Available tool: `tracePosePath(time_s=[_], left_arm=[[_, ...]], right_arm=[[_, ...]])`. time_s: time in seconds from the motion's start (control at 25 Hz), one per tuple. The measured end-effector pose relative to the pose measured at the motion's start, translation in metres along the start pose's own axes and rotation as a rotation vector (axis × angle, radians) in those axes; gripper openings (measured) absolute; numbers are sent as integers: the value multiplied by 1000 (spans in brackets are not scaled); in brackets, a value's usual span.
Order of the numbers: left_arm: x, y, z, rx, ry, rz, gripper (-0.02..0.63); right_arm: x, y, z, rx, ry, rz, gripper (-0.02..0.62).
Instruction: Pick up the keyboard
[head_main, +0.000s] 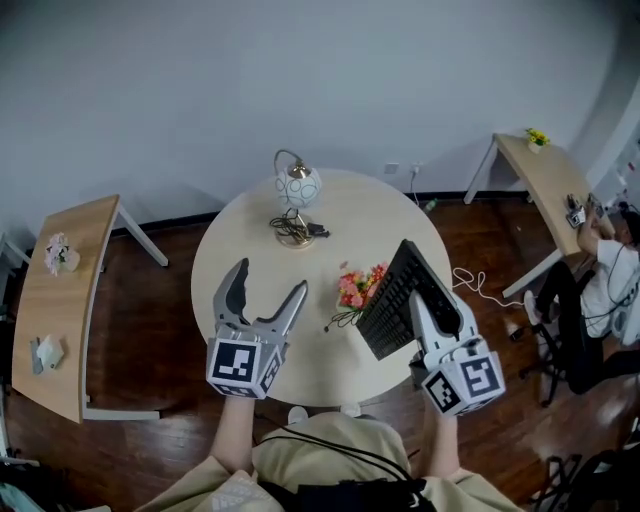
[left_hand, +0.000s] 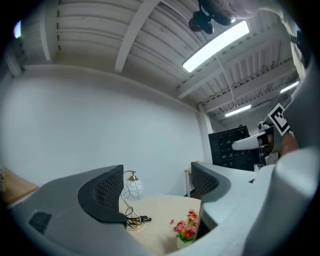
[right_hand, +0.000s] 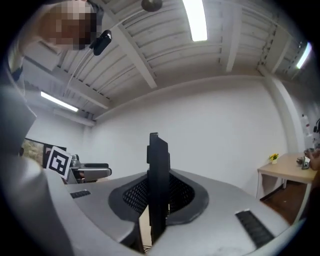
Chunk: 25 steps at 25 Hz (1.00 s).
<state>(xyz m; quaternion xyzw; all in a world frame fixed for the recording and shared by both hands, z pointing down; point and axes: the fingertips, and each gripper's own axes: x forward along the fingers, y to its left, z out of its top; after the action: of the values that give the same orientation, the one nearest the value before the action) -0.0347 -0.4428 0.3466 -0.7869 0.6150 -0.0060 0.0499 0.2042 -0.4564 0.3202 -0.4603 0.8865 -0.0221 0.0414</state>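
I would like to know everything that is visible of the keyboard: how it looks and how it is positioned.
The keyboard is black, flat and thin, apparently plastic, with rows of dark keys. The right claw is shut on one end of it, with a pad on each face. It is turned on edge, its keys facing the person's left, and seems lifted above the round table, near the flowers. Nothing else visibly touches it.

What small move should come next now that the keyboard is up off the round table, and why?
Probably bring the left gripper, open and empty, across to steady the free end of the keyboard. The right gripper is shut on one end only, so the board hangs tilted on edge above the table, near the flowers, and might swing or slip.
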Motion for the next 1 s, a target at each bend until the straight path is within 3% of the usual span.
tracePosePath(time_s=[0.16,0.36,0.76,1.0], left_arm=[[-4,-7,12,37,-16,57,407],[-4,-15,10,53,10,67,407],[-9,-3,8,64,31,117,408],[-14,0,1,59,45,129,407]], right_arm=[[3,-2,3,-33,-32,-58,89],[6,-10,-8,15,-17,-98,89],[12,-1,-25,-32,6,-91,89],[7,0,-33,-3,45,-94,89]])
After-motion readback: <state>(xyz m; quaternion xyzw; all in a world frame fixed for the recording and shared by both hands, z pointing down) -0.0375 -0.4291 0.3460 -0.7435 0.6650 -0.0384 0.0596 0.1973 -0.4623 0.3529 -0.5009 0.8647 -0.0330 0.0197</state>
